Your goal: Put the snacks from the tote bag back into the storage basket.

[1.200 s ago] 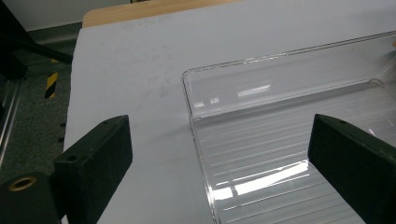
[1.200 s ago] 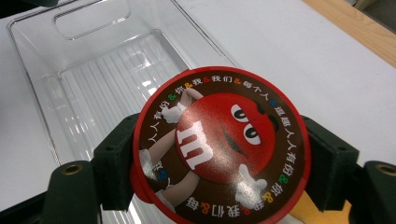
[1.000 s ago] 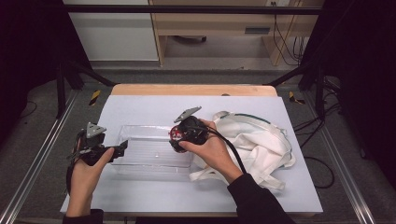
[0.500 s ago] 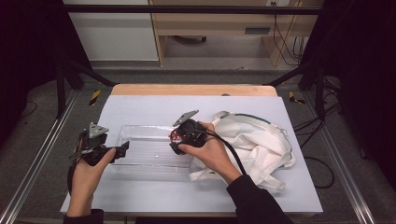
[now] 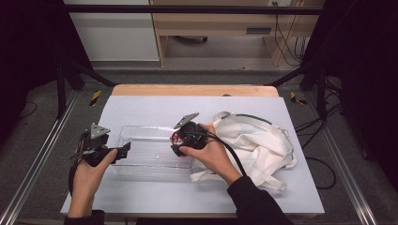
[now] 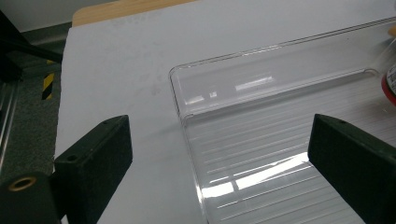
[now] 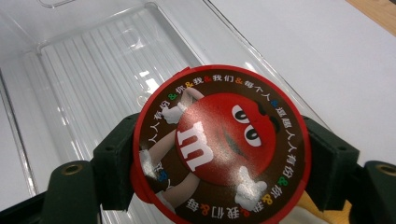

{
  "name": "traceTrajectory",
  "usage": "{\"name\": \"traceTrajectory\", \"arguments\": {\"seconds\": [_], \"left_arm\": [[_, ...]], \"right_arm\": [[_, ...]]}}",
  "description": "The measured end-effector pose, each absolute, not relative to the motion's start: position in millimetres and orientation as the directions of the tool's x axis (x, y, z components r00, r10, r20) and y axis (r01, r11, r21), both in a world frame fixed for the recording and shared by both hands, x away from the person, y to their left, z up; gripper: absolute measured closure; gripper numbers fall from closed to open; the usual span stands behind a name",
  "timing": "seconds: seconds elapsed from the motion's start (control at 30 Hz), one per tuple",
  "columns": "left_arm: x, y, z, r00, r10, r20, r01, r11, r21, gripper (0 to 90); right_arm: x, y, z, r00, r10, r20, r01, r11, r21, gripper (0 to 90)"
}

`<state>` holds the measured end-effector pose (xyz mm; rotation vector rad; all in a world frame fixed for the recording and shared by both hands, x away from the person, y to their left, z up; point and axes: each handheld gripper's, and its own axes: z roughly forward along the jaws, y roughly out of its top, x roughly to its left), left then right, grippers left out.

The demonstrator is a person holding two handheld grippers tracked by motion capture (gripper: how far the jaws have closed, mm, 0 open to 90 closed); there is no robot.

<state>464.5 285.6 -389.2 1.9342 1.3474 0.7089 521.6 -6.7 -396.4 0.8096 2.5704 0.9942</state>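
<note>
A clear plastic tray (image 5: 141, 161) lies on the white table, ribbed floor up (image 6: 261, 154) (image 7: 79, 79). My right gripper (image 5: 174, 143) hangs over the tray's right end, shut on a round red candy tin (image 7: 219, 147) printed with a red cartoon figure; the tin (image 5: 176, 138) shows as a red edge between the jaws. My left gripper (image 5: 126, 150) sits at the tray's left end, open. In the left gripper view its jaws straddle the tray's near-left corner without touching it, and a bit of the red tin (image 6: 390, 84) shows at the far right.
A crumpled white cloth bag (image 5: 256, 143) with a dark green trim lies right of the tray, under my right wrist. The table has a wooden strip (image 5: 195, 90) along its far edge. Metal frame rails run along both sides.
The right gripper with the tin has edged slightly left and down over the tray. The left gripper has barely shifted.
</note>
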Motion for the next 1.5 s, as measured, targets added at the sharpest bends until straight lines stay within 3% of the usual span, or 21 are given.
{"name": "traceTrajectory", "arguments": {"seconds": [0.7,1.5], "left_arm": [[465,285,-390,0.325,0.944,0.061,0.585,-0.251,0.772,6.3],[464,286,-390,0.327,0.943,0.057,0.584,-0.249,0.773,6.3]], "right_arm": [[523,-4,-404,-0.807,0.589,-0.041,0.406,0.603,0.687,25.8],[521,1,-413,-0.828,0.554,-0.092,0.379,0.672,0.636,25.6]]}}
